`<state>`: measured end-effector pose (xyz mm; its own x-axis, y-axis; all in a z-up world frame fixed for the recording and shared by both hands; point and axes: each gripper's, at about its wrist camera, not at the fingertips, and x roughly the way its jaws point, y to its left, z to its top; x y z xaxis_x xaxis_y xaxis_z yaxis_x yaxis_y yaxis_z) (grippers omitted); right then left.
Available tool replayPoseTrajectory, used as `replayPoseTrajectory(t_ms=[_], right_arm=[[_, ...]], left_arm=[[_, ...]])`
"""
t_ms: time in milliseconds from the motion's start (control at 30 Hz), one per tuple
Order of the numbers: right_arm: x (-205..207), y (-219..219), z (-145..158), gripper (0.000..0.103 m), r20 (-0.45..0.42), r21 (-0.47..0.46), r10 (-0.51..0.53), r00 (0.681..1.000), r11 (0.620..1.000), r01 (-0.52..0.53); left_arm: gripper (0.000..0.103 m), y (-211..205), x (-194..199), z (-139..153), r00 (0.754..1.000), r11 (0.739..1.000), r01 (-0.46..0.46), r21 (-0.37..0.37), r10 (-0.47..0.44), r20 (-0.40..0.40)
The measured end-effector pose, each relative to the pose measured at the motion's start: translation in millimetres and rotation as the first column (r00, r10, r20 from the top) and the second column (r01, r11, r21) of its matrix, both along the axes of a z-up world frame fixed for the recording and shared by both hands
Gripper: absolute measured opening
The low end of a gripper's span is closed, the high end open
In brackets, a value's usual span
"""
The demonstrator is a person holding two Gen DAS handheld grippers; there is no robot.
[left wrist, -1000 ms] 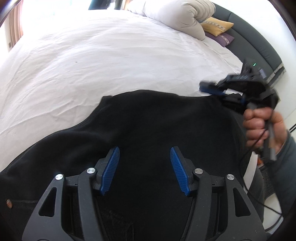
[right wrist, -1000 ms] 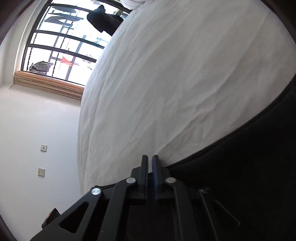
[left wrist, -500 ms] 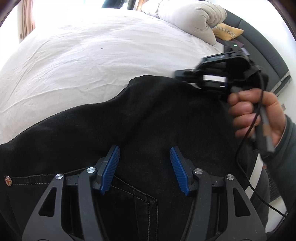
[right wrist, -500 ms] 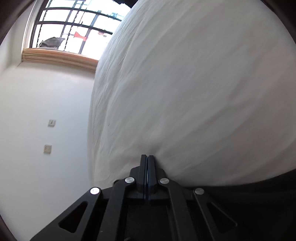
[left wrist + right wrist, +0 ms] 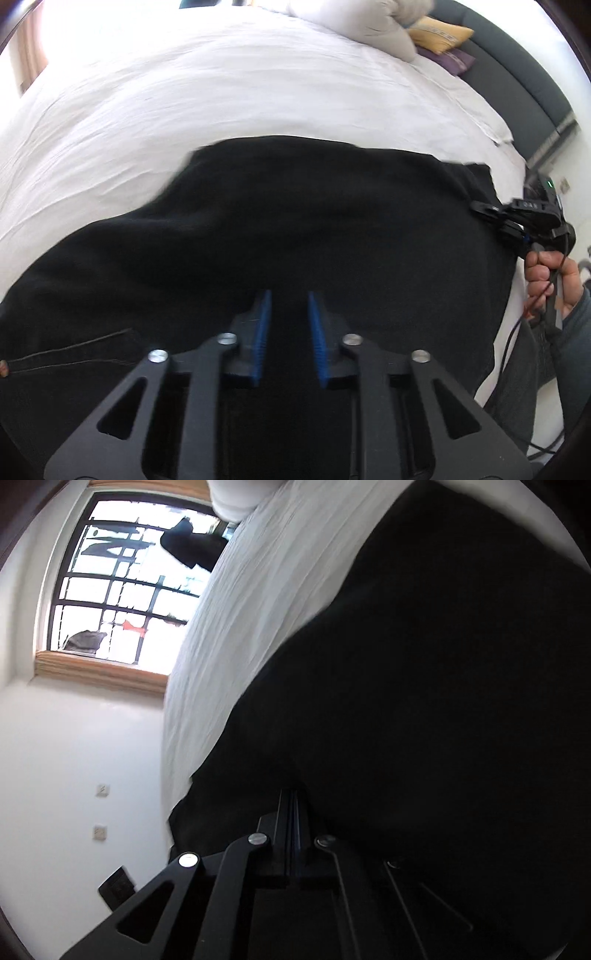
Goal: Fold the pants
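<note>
**A:** Where are the black denim pants (image 5: 295, 229)?

**B:** They lie spread out on the white bed sheet (image 5: 184, 92). The left gripper (image 5: 290, 295) points down at them from just above. The dark cloth goes out in front of it and to both sides.

**A:** What are its blue ribbed pads (image 5: 263, 328) doing?

**B:** The jaws are closing. There is a small gap, and black cloth shows in that gap. I cannot tell if the pads press on it.

**A:** And the right gripper (image 5: 480, 207)?

**B:** It is far off to the right of the left gripper, at the side edge of the pants. A hand (image 5: 546, 280) in a grey sleeve (image 5: 576, 350) holds its handle.

**A:** Is it wide apart?

**B:** No. In its own camera the right gripper (image 5: 293, 794) has its fingers pressed tight together. The pants (image 5: 424, 701) fill the space in front of it and to its right. Whether a bit of cloth is caught between the fingers, I cannot tell.

**A:** What is past the pants?

**B:** The bed sheet (image 5: 251, 602) is to the left of that gripper, then a white wall (image 5: 74, 757) and a window with dark bars (image 5: 122, 590).
</note>
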<state>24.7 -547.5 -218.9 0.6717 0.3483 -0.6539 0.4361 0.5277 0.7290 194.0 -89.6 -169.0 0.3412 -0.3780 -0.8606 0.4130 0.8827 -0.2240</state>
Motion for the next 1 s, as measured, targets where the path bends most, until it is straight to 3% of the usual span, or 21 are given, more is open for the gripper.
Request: replayPoseTrajectory(t_ms=[67, 100, 200, 267, 300, 367, 400, 433, 500, 567, 633, 700, 733, 800, 833, 900, 1000], right_arm=[[-23, -36, 9, 0.000, -0.030, -0.026, -0.123, 0.992, 0.992, 0.122], [-32, -41, 19, 0.002, -0.013, -0.040, -0.133, 0.991, 0.990, 0.133], [-38, -16, 35, 0.019, 0.125, 0.067, 0.000, 0.992, 0.998, -0.009], [-35, 15, 37, 0.034, 0.165, 0.069, 0.112, 0.980, 0.990, -0.125], [-32, 26, 32, 0.034, 0.167, 0.073, 0.148, 0.975, 0.984, -0.162], [-23, 34, 10, 0.034, 0.115, 0.094, 0.152, 0.982, 0.982, -0.163], [-21, 28, -4, 0.025, 0.083, 0.117, 0.126, 0.988, 0.984, -0.136], [-23, 14, -14, 0.000, 0.065, 0.129, 0.099, 0.993, 0.986, -0.107], [-28, -14, -19, 0.000, 0.092, 0.144, 0.028, 0.995, 0.989, -0.041], [-29, -38, -12, 0.000, 0.088, 0.065, -0.036, 0.995, 0.997, 0.031], [-46, -70, -10, 0.000, 0.080, 0.042, -0.140, 0.987, 0.990, 0.137], [-64, -90, 10, 0.000, 0.046, -0.064, -0.244, 0.969, 0.967, 0.247], [-75, -95, 21, 0.012, 0.032, -0.106, -0.280, 0.959, 0.954, 0.282], [-95, -93, 38, 0.029, 0.095, -0.063, -0.277, 0.956, 0.957, 0.283], [-107, -90, 43, 0.044, 0.106, -0.054, -0.264, 0.959, 0.961, 0.270], [-119, -66, 48, 0.052, 0.112, -0.053, -0.234, 0.966, 0.969, 0.241], [-147, -60, 29, 0.052, 0.114, 0.079, -0.265, 0.958, 0.963, 0.257]], left_arm=[[0.016, 14, 3, 9, 0.998, 0.998, -0.057, 0.014, 0.057, 0.009], [0.016, 11, 4, 17, 0.999, 0.999, -0.050, -0.022, 0.050, 0.015], [0.016, -34, -1, 34, 0.996, 0.991, 0.086, -0.104, -0.082, 0.044], [0.016, -83, 0, 28, 0.979, 0.966, 0.202, -0.161, -0.204, -0.002], [0.016, -104, 1, 18, 0.966, 0.953, 0.245, -0.179, -0.256, -0.042], [0.016, -135, 6, -13, 0.945, 0.948, 0.286, -0.141, -0.303, -0.122], [0.016, -139, 11, -22, 0.945, 0.950, 0.286, -0.124, -0.301, -0.124], [0.016, -133, 15, -25, 0.945, 0.945, 0.283, -0.166, -0.304, -0.121], [0.015, -108, 24, -22, 0.952, 0.950, 0.223, -0.218, -0.260, -0.161], [0.015, -73, 28, -16, 0.970, 0.966, 0.165, -0.201, -0.196, -0.143], [0.015, -37, 19, -4, 0.987, 0.981, 0.101, -0.169, -0.120, -0.107], [0.015, -8, -4, 11, 0.997, 0.995, 0.058, -0.087, -0.062, -0.050], [0.015, 3, -11, 19, 0.999, 0.997, 0.041, -0.070, -0.043, -0.023], [0.015, 19, -21, 30, 1.000, 0.995, 0.015, -0.094, -0.015, 0.010], [0.015, 22, -24, 32, 1.000, 0.995, 0.007, -0.098, -0.006, 0.015], [0.015, 31, -32, 30, 1.000, 0.995, 0.005, -0.103, -0.004, 0.008], [0.015, 1, -38, 20, 0.999, 0.994, 0.049, -0.093, -0.051, -0.012]])
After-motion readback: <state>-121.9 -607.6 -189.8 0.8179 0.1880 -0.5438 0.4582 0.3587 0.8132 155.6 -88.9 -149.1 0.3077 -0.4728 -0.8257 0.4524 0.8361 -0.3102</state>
